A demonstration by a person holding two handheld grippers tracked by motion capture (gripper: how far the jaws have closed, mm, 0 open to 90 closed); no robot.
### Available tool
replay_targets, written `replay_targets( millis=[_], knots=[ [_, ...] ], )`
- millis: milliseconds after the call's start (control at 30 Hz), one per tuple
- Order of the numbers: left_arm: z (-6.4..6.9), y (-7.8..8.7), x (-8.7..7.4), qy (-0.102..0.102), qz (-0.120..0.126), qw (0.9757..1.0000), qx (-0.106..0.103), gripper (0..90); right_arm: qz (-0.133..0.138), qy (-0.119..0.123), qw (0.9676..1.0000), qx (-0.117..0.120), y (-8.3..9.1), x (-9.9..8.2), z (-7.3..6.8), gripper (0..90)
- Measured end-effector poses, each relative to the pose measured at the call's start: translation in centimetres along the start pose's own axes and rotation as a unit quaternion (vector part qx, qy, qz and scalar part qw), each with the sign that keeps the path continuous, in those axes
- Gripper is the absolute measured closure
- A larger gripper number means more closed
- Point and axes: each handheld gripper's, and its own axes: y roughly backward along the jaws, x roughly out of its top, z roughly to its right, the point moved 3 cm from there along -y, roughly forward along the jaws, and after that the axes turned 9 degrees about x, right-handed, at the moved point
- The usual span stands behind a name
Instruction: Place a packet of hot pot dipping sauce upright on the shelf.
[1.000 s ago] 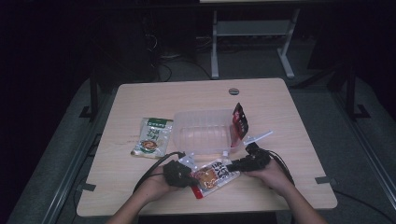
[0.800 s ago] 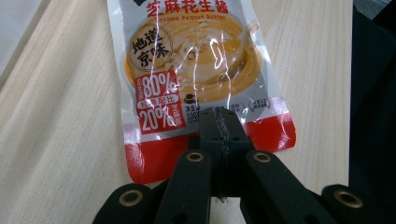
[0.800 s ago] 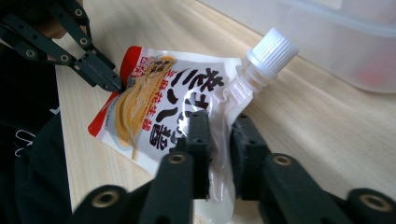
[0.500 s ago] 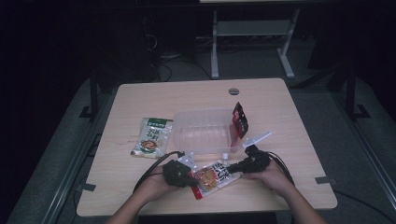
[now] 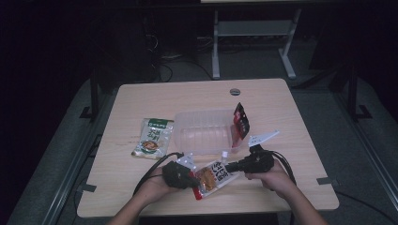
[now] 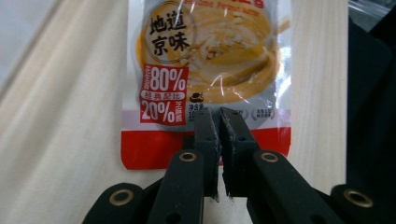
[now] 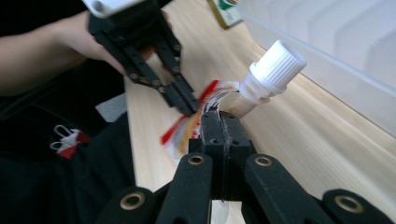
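Note:
A spouted sauce pouch (image 5: 212, 177), orange and white with a red bottom edge, is near the table's front edge between both grippers. My left gripper (image 5: 196, 178) points down at the pouch's printed face (image 6: 210, 70). Its jaws have just been opening a little and stand a thin slit apart, tips (image 6: 219, 114) on the pouch; I see no film between them. My right gripper (image 7: 220, 116) is shut on the pouch's top edge beside the white screw cap (image 7: 278, 65), and that end is raised off the wood. The left gripper (image 7: 190, 108) meets the pouch's far end.
A clear plastic tub (image 5: 206, 133) stands just behind the pouch, with a red and black packet (image 5: 241, 119) leaning at its right end. A green food packet (image 5: 154, 137) lies to the tub's left. The wooden table (image 5: 281, 103) ends close in front of the hands.
My right gripper has risen a little with the pouch's spout end in it. The left hand has stayed put.

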Motion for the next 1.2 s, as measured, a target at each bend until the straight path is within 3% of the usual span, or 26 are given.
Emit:
replay_targets(
  millis=[400,567,800,933,1033,1200],
  knots=[
    [0.0,-0.3,0.6,0.004,0.015,0.9999,0.004,89.3,0.030,0.025,0.9960,0.080,-1.4,1.9,-2.8,90.0],
    [0.0,-0.2,0.8,0.006,0.025,0.9997,0.005,88.9,0.038,0.038,0.9952,0.081,-1.7,2.6,-3.2,90.0],
    [0.2,1.3,0.7,0.008,0.046,0.9988,-0.011,75.4,0.053,0.039,0.9952,0.073,-1.0,2.8,-3.3,90.0],
    [0.3,2.5,0.6,0.001,0.054,0.9985,-0.006,67.8,0.064,0.046,0.9949,0.062,-0.4,3.1,-3.3,90.0],
    [0.4,3.6,0.1,-0.001,0.057,0.9984,-0.003,61.6,0.072,0.049,0.9947,0.055,0.1,3.4,-3.4,90.0],
    [0.2,5.1,-1.4,0.013,0.064,0.9978,0.008,56.2,0.090,0.057,0.9934,0.043,1.0,4.1,-3.5,90.0]
  ],
)
